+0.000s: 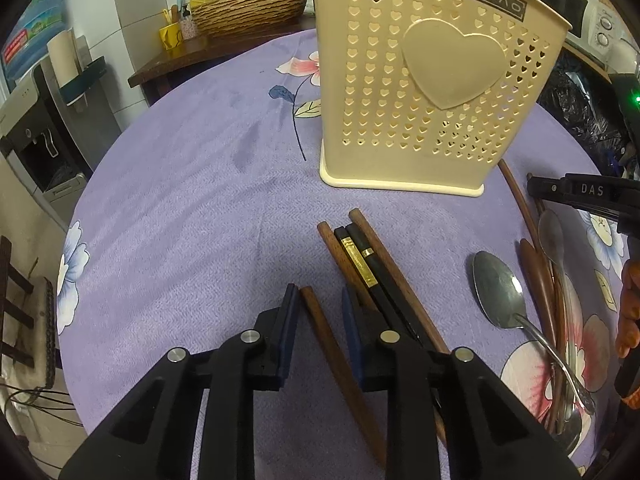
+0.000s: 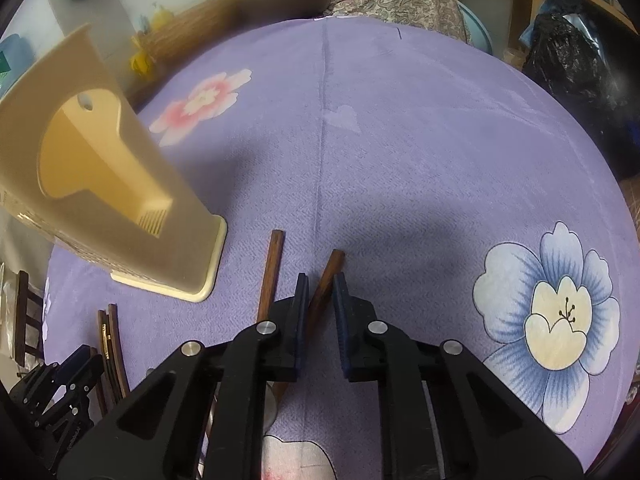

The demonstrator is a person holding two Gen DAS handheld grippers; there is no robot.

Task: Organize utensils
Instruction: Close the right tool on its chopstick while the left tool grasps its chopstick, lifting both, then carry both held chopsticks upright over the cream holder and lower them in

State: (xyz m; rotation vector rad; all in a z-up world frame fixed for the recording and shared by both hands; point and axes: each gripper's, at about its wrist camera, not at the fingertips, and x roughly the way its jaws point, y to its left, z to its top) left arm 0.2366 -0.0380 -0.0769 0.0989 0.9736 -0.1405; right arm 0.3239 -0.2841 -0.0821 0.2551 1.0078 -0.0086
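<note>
Left tongs (image 1: 320,300) low over the table (image 1: 192,200), purple floral cloth. Jaws narrow, one brown wooden chopstick (image 1: 332,344) lying between the blue pads; small gaps show on both sides, so pads not clearly pressing, chopstick flat on the cloth. Just right of it a bundle of chopsticks (image 1: 368,256), two brown and two black with gold bands, partly under the right finger. Farther right a steel spoon (image 1: 500,292), bowl up, beside a heap of more brown chopsticks and a second spoon (image 1: 552,236).

Cream utensil holder (image 1: 420,92) with heart-shaped holes stands upright behind the bundle, base on the cloth.

Right tongs (image 2: 320,284) nearly closed with a second brown chopstick (image 2: 326,280) between the pads, tip sticking out forward and angled right; looks pinched, contact on the left pad clear, right pad a thin gap, can't fully confirm. A third brown chopstick (image 2: 272,272) lies just left of it, apart, near the holder's base (image 2: 200,280).
</note>
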